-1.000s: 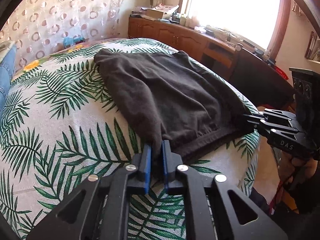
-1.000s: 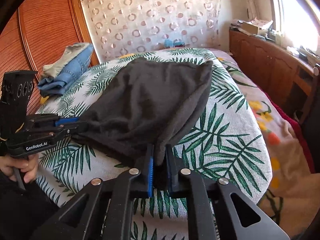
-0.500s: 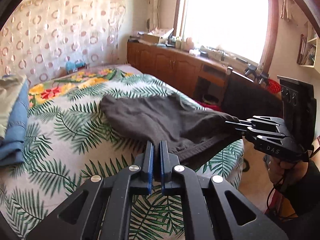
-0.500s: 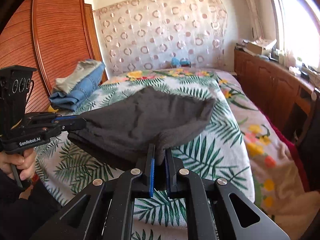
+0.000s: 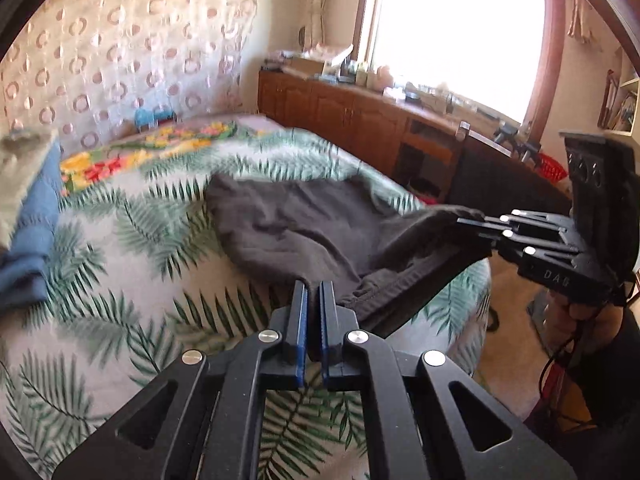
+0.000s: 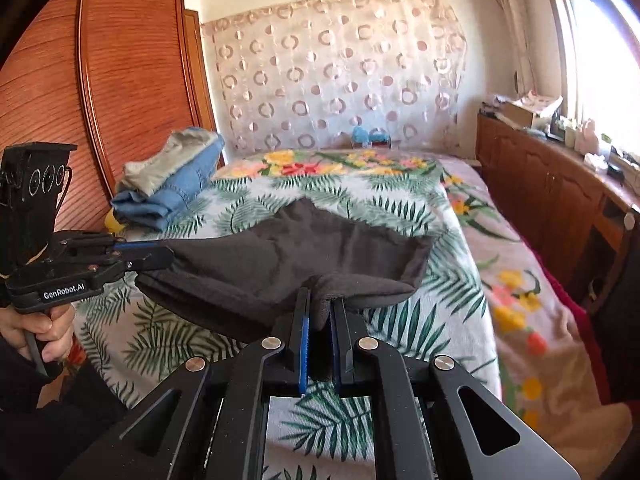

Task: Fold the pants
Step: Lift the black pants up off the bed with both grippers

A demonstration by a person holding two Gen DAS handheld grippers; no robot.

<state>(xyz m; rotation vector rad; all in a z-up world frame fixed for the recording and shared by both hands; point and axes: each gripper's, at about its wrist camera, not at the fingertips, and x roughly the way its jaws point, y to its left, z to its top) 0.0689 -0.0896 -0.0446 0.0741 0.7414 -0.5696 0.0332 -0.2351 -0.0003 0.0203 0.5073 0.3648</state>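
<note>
Dark grey pants [image 5: 296, 224] [image 6: 280, 256] lie partly folded on a bed with a palm-leaf cover [image 5: 120, 264] [image 6: 420, 320]. My left gripper [image 5: 313, 286] [image 6: 170, 254] is shut on the near edge of the pants at one corner. At the other corner my right gripper [image 6: 320, 294] [image 5: 466, 220] is shut on the same edge. Between the two the near edge hangs lifted off the bed, with a stitched hem showing underneath. The far end of the pants still rests on the cover.
A stack of folded clothes [image 6: 172, 180] [image 5: 24, 216], blue denim under a pale piece, sits at the bed's far left by a wooden wardrobe [image 6: 100, 92]. A wooden sideboard [image 5: 360, 120] [image 6: 552, 184] under a bright window runs along the right. A small blue object [image 6: 370, 136] stands by the patterned curtain.
Both grippers have risen with the pants' near edge, so more of the cloth now hangs off the bed. The views have tilted up and show more of the room.
</note>
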